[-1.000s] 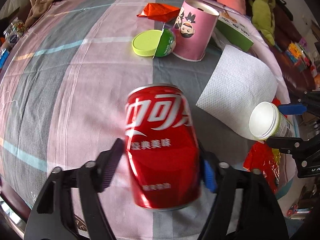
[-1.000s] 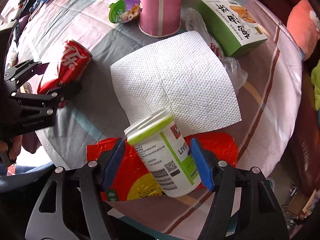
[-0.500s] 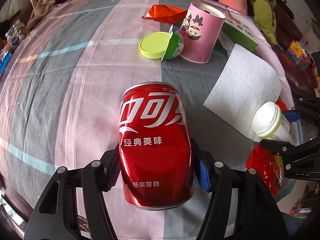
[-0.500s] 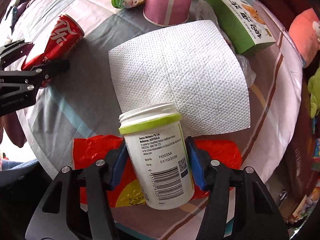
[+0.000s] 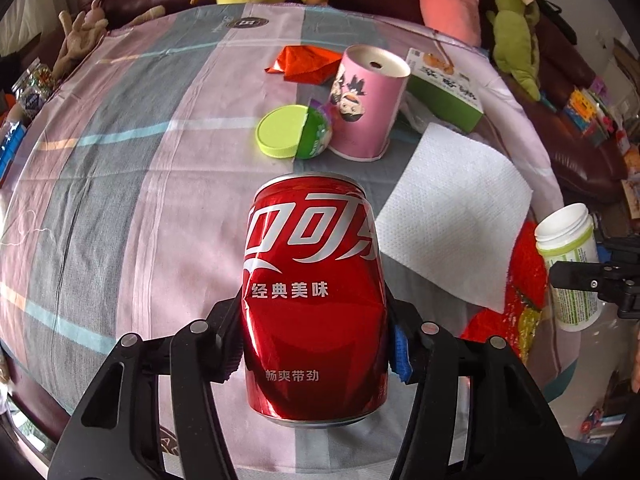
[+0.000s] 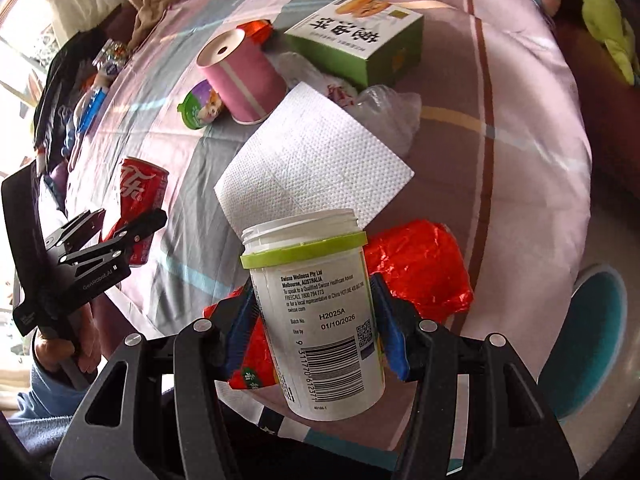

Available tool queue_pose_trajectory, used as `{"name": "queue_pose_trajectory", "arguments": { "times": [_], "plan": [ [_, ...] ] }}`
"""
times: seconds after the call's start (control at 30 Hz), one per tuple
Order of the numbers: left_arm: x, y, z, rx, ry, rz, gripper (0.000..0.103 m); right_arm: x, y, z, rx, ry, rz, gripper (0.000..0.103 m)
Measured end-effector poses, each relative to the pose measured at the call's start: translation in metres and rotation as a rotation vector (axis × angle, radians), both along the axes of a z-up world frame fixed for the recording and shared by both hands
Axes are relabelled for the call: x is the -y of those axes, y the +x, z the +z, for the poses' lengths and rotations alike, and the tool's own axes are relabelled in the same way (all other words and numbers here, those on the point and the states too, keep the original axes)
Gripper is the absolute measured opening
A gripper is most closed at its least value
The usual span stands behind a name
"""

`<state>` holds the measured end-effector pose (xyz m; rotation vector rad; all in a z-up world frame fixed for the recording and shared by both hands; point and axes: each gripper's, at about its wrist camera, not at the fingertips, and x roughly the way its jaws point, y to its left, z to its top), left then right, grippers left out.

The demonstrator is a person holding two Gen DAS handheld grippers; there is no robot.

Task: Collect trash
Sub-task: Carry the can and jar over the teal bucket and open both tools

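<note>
Left hand-held gripper [image 5: 314, 354] first: we have it clamped on the red cola can [image 5: 314, 292], and its jaws are closing further at this moment, the pads pressing into the can's sides, where the metal shows a crease at the waist. A second ago the can sat blurred and loose between wider jaws; now it is sharp, centred and carried clear of the striped cloth on the worktop [image 5: 120, 184]. We judge the can secured and ready to go to whatever bin we are using, which no view shows.

Moving right across the worktop, what remains is a green lid [image 5: 280, 136] leaning on a small green cup [image 5: 318, 136], the pink paper tube [image 5: 368, 104], a red wrapper [image 5: 304, 62] behind it, a green box [image 5: 444, 92] and the white paper towel [image 5: 452, 216]. None of these has shifted.

At the right, our right hand-held gripper [image 6: 316, 334] is grasping the white supplement bottle [image 6: 316, 312] with its lime-green band. A second ago the jaws stood wide around the tilted bottle as it rested on the red foil bag [image 6: 416, 268]; now the blue pads are tight on its label and it hangs upright above the bag, the view having swung round with the wrist.

So both hands are loaded. We reckon two pieces are collected, and the lighter litter waits for the next pass.
</note>
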<state>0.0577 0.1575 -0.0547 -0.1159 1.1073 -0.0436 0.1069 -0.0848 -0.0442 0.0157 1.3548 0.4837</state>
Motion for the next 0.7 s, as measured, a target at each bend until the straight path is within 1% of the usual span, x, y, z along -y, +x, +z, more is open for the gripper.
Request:
{"name": "queue_pose_trajectory", "arguments": {
  "times": [0.1, 0.2, 0.33, 0.5, 0.7],
  "plan": [
    [0.018, 0.003, 0.011, 0.013, -0.016, -0.044, 0.058, 0.019, 0.0, 0.002, -0.006, 0.043, -0.064, 0.052],
    [0.043, 0.007, 0.02, 0.027, -0.005, -0.09, 0.058, 0.041, -0.003, 0.005, 0.009, 0.07, -0.124, 0.052],
    [0.084, 0.013, 0.031, 0.045, 0.011, -0.173, 0.058, 0.086, -0.008, 0.01, 0.018, 0.113, -0.224, 0.052],
    [0.143, 0.021, 0.043, 0.067, 0.02, -0.278, 0.058, 0.145, -0.019, 0.015, 0.034, 0.16, -0.348, 0.052],
    [0.23, 0.025, 0.056, 0.084, 0.044, -0.447, 0.058, 0.225, -0.04, 0.027, 0.095, 0.232, -0.51, 0.052]
  ]
}}
